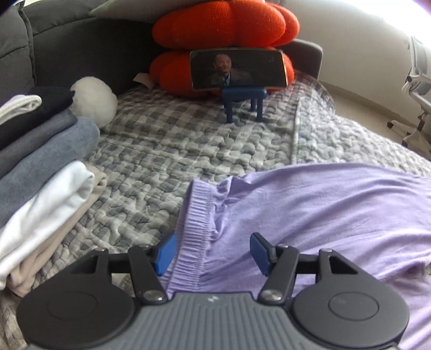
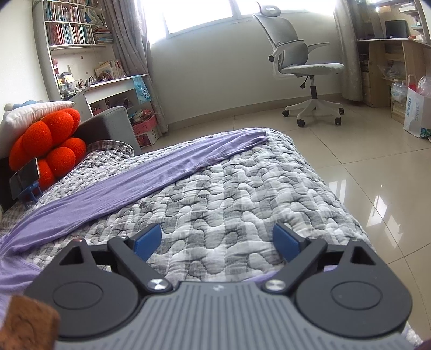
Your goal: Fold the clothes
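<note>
Lavender trousers (image 1: pixel 336 215) spread long across the checked quilt (image 1: pixel 188 150) of the bed, elastic waistband (image 1: pixel 194 215) at the near left, leg running off toward the far right corner.

Left hand-held gripper (image 1: pixel 211 251): half open, waistband edge lying between the blue pads (image 1: pixel 165 254) but not pinched; nothing gripped. Right hand-held gripper (image 2: pixel 215 242): spread wide over bare quilt, empty, trousers just to its left.

Probable step: taking the waistband to fold the trousers. Best done by closing squarely on the ribbed band through both layers, not on the thin cloth beside it, then lifting only enough to clear the quilt. Worth bringing the right one across to the opposite waist corner, so the fold travels straight and the leg does not twist.

Seen only from the left wrist: the stack of folded clothes (image 1: pixel 40 172) at the near left, and the phone screen (image 1: pixel 238 68) on its blue stand before the orange cushion (image 1: pixel 223 24).

Seen only from the right wrist: the full length of the trouser leg (image 2: pixel 161 172) to its hem, the tiled floor (image 2: pixel 377 167) and the office chair (image 2: pixel 301 59).
</note>
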